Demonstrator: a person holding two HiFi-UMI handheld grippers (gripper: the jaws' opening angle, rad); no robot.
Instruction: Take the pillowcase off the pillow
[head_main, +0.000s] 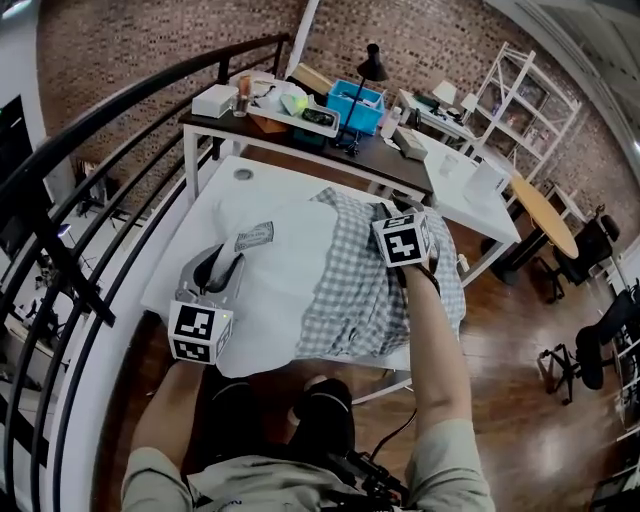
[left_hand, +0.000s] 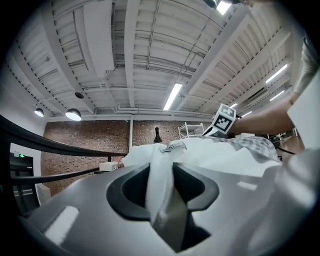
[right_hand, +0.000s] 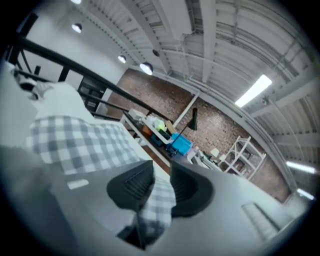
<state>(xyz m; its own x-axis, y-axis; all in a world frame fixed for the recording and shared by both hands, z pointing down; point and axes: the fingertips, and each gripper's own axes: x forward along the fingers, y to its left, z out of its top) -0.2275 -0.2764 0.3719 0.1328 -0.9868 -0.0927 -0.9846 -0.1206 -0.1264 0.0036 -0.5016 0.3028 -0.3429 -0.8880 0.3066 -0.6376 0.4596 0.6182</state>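
A white pillow (head_main: 270, 290) lies on the white table (head_main: 240, 185), its right end still inside a grey-and-white checked pillowcase (head_main: 360, 290). At the pillow's near left end, my left gripper (head_main: 222, 262) pinches a fold of the pillow's white cloth (left_hand: 161, 175), which fills the gap between the jaws. My right gripper (head_main: 397, 214) is at the far right of the pillowcase. There its jaws stand a little apart around a strip of checked cloth (right_hand: 157, 200), with a gap showing above the strip. The pillow's label (head_main: 254, 236) lies on top.
Behind stands a dark-topped table with a blue bin (head_main: 355, 105), a black lamp (head_main: 372, 65) and boxes. A black railing (head_main: 100, 130) curves along the left. Another white table (head_main: 470, 190) and chairs (head_main: 590, 350) are on the wooden floor to the right.
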